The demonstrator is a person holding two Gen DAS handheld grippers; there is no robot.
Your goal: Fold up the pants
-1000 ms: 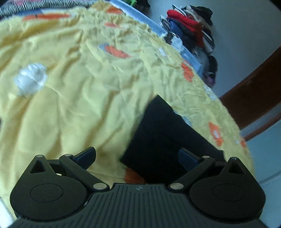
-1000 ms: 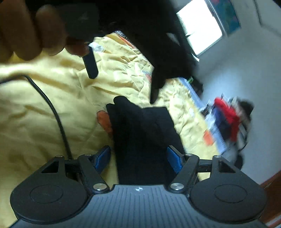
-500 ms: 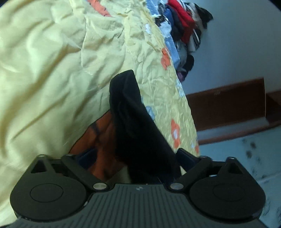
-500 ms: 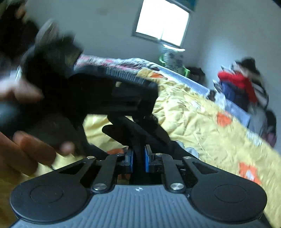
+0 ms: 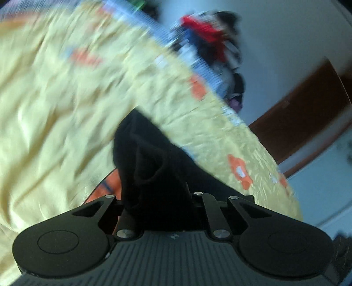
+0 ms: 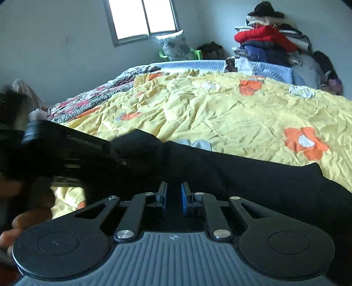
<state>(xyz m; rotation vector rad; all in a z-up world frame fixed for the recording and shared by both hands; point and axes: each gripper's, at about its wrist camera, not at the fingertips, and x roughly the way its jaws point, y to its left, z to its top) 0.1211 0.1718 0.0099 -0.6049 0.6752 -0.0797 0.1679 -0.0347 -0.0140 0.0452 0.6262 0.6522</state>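
Observation:
The black pants [image 5: 151,158] lie on the yellow flowered bedspread [image 5: 55,99] and bunch up into my left gripper [image 5: 158,198], which is shut on the fabric; its fingertips are hidden under the cloth. In the right wrist view the pants [image 6: 253,176] stretch across the near edge of the bed. My right gripper [image 6: 173,198] is shut on the black cloth, blue pads close together. The left gripper body [image 6: 66,149] and the person's hand show at the left, close beside the right one.
A pile of clothes [image 6: 270,41] sits at the far corner of the bed by the wall, also blurred in the left wrist view [image 5: 209,44]. A window [image 6: 143,17], a pillow on a green chair [image 6: 176,48] and a patterned blanket [image 6: 92,99] lie beyond. A brown baseboard [image 5: 297,121] runs along the floor.
Both grippers have closed on the black pants, the right first and the left after it. The right view now looks level across the bed; the left view is blurred from motion.

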